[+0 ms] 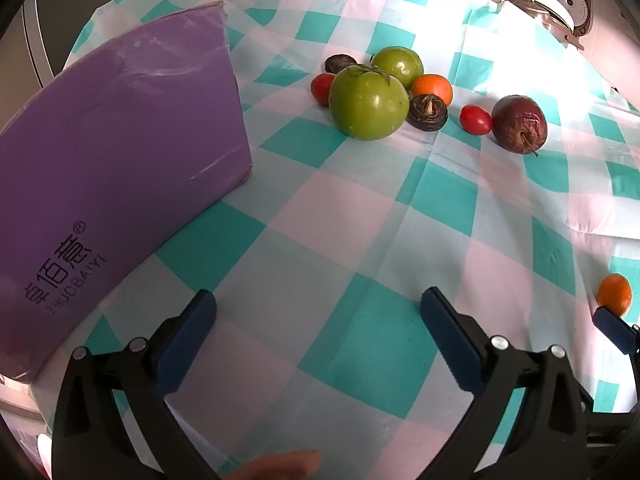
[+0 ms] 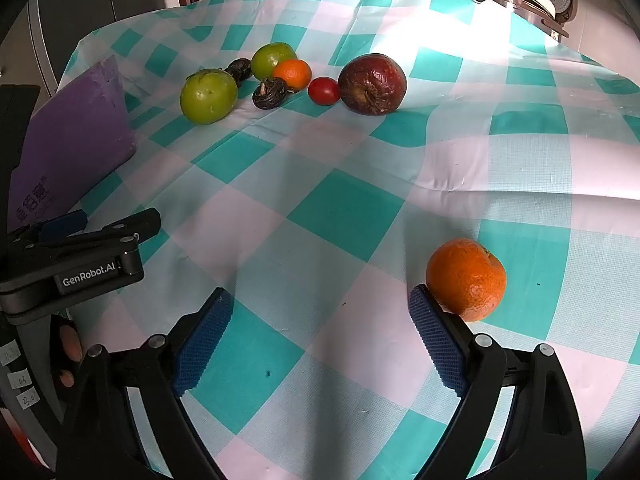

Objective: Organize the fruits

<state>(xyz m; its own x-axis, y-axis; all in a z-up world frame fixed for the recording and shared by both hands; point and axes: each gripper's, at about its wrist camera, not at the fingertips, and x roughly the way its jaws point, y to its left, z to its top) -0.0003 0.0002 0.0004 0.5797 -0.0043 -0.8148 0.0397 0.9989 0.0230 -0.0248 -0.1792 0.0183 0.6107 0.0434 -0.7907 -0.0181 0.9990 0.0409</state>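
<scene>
Fruit lies scattered on a teal-and-white checked tablecloth [image 1: 360,220]. At the left of the left wrist view stands a purple box [image 1: 120,152]. Right of it, in the upper middle, cluster a large green tomato [image 1: 368,104], a second green tomato [image 1: 398,65], a red cherry tomato [image 1: 322,88], an orange mandarin [image 1: 433,88] and two dark round fruits [image 1: 428,112]. Further right sit another cherry tomato [image 1: 475,120] and a wrinkled maroon fruit [image 1: 519,124]. The left gripper [image 1: 318,332] is spread wide and empty above the cloth. In the right wrist view, the right gripper [image 2: 320,332] also gapes released, a lone mandarin [image 2: 466,278] just beside the outside of its right finger at lower right.
</scene>
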